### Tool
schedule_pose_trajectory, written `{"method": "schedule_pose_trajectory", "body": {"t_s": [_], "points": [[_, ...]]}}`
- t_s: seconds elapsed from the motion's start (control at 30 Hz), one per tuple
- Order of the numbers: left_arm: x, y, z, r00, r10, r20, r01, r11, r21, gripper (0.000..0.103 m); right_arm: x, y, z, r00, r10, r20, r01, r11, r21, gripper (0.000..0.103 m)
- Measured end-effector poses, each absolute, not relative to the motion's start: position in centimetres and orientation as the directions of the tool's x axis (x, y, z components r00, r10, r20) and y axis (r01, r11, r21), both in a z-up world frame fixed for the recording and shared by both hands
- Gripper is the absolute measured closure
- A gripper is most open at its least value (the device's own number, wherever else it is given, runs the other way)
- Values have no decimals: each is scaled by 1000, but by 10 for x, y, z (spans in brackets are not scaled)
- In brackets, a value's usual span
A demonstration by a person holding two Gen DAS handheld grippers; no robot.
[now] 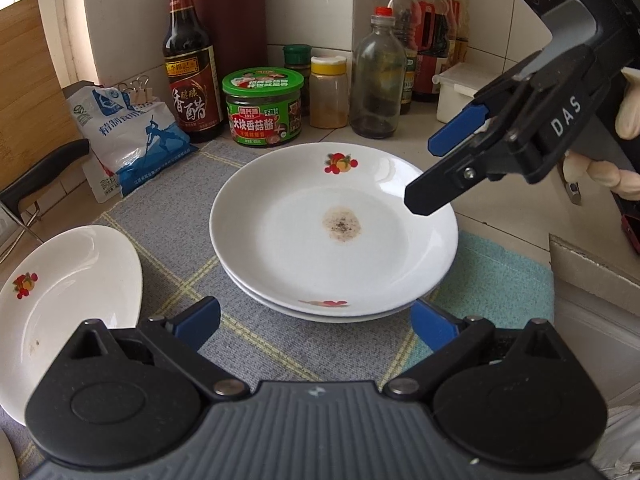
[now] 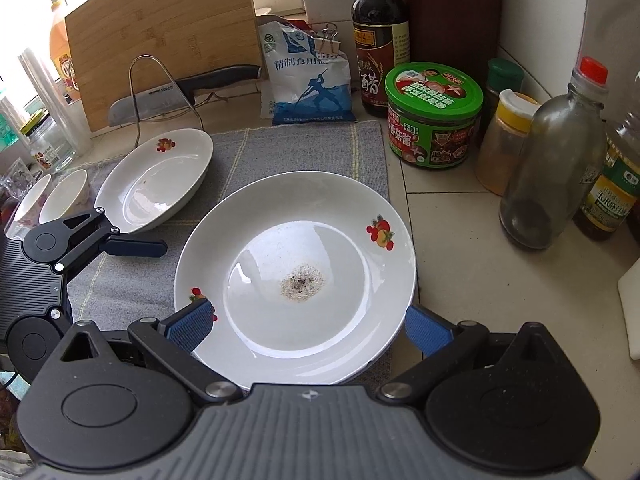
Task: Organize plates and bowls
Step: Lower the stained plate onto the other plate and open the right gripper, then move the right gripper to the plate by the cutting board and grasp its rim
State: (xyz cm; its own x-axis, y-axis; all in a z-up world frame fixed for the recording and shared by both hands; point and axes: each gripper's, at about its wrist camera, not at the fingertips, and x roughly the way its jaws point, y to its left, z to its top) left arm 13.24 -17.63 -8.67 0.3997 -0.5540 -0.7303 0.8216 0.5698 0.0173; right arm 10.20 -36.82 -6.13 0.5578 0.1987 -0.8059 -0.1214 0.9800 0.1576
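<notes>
Two white plates with fruit prints sit stacked (image 1: 334, 228) on a grey mat (image 1: 168, 216); the top plate (image 2: 296, 276) has a brown stain in its middle. My left gripper (image 1: 316, 324) is open just short of the stack's near rim. My right gripper (image 1: 440, 164) hovers open over the stack's right rim. In the right wrist view the right gripper (image 2: 310, 326) straddles the plate's near edge without touching it that I can tell. A third plate (image 1: 68, 300) (image 2: 156, 180) lies alone to the left. Two small bowls (image 2: 66, 196) stand beyond it.
Along the tiled wall stand a vinegar bottle (image 1: 192, 64), a green-lidded jar (image 1: 262, 108), spice jars (image 1: 328, 92), a glass bottle (image 1: 376, 76) and oil bottles (image 1: 432, 32). A salt bag (image 1: 132, 140), a knife on a wire rack (image 2: 180, 92) and a cutting board (image 2: 160, 36) are at the left.
</notes>
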Motion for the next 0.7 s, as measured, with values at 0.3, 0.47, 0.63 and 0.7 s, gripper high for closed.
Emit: {"method": "schedule_pose_trajectory", "body": {"t_s": [0.3, 0.47, 0.63, 0.7], "points": [[126, -144, -75, 495, -508, -705, 717, 698, 1, 2, 99, -331, -50, 626, 149, -765, -199, 980, 28, 0], [121, -121, -73, 587, -410, -698, 610, 791, 49, 1, 101, -308, -45, 655, 156, -739, -258, 966, -25, 0], [125, -94, -84, 628, -301, -718, 503, 861, 79, 1, 110, -290, -45, 644, 197, -739, -307, 951, -15, 0], [131, -83, -91, 620, -277, -734, 467, 882, 62, 1, 114, -283, -47, 635, 218, -741, -331, 944, -5, 0]]}}
